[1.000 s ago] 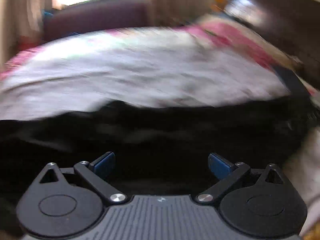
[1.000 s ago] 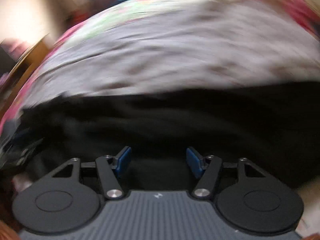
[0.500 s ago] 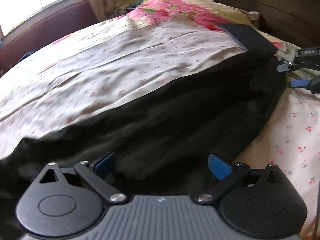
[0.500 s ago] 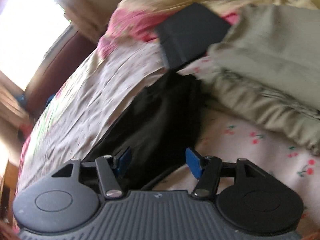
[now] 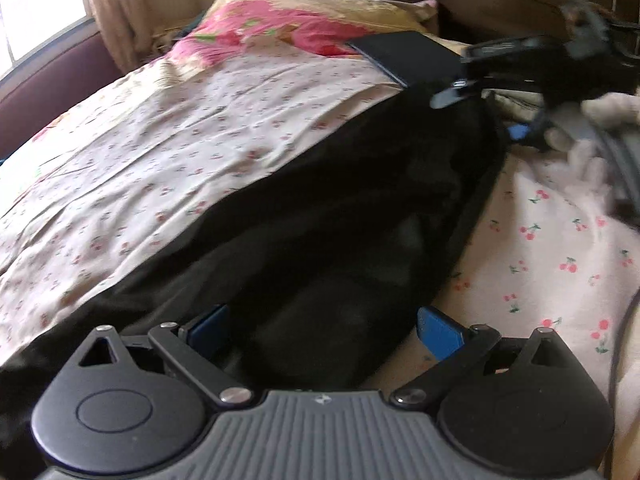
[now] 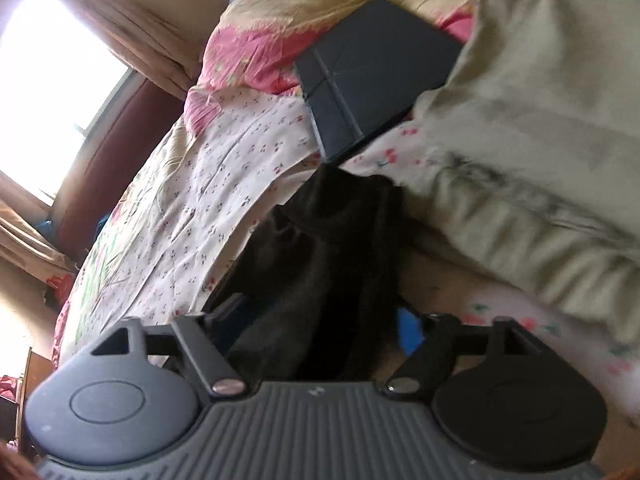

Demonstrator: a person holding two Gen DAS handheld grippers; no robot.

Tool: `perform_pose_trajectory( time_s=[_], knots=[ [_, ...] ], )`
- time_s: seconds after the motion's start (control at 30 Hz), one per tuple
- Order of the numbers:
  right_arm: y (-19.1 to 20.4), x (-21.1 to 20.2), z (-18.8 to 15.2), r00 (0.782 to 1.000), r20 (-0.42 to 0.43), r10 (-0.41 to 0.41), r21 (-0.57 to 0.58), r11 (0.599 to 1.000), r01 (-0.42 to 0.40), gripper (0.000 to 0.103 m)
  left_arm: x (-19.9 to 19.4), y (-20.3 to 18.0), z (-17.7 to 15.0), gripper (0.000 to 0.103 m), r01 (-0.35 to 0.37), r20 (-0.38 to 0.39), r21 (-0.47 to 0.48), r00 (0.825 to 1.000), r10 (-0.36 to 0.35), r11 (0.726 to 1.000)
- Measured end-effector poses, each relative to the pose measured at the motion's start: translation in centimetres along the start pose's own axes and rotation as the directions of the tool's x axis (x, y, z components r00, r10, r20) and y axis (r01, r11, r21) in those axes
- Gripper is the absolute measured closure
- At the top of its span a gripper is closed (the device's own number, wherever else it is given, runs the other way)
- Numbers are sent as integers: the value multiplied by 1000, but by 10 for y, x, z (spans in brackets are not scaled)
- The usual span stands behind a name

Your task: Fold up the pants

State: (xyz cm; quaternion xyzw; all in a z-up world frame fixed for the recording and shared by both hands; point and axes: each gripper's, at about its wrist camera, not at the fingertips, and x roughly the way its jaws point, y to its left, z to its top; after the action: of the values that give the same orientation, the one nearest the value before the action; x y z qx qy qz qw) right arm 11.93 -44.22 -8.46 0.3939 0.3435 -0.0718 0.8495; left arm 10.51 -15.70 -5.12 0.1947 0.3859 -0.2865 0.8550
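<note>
Both grippers, left gripper (image 5: 324, 328) and right gripper (image 6: 320, 320), are spread wide, the right's jaws having just been opening; black pants (image 5: 340, 208) are partly hidden beneath them, ungripped.

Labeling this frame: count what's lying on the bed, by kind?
Black pants: 1
Dark flat case: 1
Pale green folded bedding: 1
Pink floral pillow: 1
Total: 4, all on the cherry-print sheet.
</note>
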Motion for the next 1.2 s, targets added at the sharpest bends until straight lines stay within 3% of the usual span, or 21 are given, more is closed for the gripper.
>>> perform_pose_trajectory(
  time_s=[0.03,0.07,0.1,0.2,0.33,0.47,0.5,0.57,0.63,0.7,0.77,0.83,0.97,1.07,1.2],
  knots=[
    [0,3,0,1000,5,1,-3,1000,-1,35,1,-2,0,0,4,-3,5,1000,-4,1000],
    [0,2,0,1000,15,1,6,1000,-1,73,2,-4,1,0,7,-4,9,1000,-7,1000],
    [-2,0,2,1000,8,25,36,999,-25,93,2,-5,2,0,9,-2,15,1000,-9,1000],
    [-14,-18,-2,988,46,147,97,984,-151,95,1,-8,4,0,25,13,23,1000,-25,999],
    [-23,-29,-7,983,80,166,104,979,-174,94,10,-8,10,0,37,6,25,999,-38,999],
    [-36,-4,-7,990,-8,142,207,969,-137,85,17,-10,16,0,42,5,33,999,-42,999],
    [-40,-2,-7,987,5,163,240,958,-159,83,16,-10,17,0,44,8,34,999,-44,998],
    [-43,1,-5,979,25,204,274,940,-203,70,17,-11,18,0,50,9,34,999,-51,998],
    [-43,6,-3,972,34,232,273,934,-232,66,21,-13,22,0,50,9,35,999,-50,998],
    [-44,11,-2,971,24,239,295,926,-236,68,22,-15,28,0,53,23,33,998,-53,998],
    [-43,6,-2,970,27,241,284,929,-239,94,18,-16,35,0,59,68,30,996,-61,998],
    [-42,-1,-2,965,43,257,275,926,-259,94,17,-17,39,0,68,94,30,993,-71,997],
    [-37,-7,3,970,51,238,255,936,-243,95,52,-19,33,0,112,-40,15,993,-111,994],
    [-18,-15,5,971,54,233,185,953,-239,95,46,-26,29,0,90,-6,55,996,-90,994],
    [10,-32,8,972,75,222,68,972,-227,95,33,-19,23,0,130,40,8,991,-130,992]
  ],
)
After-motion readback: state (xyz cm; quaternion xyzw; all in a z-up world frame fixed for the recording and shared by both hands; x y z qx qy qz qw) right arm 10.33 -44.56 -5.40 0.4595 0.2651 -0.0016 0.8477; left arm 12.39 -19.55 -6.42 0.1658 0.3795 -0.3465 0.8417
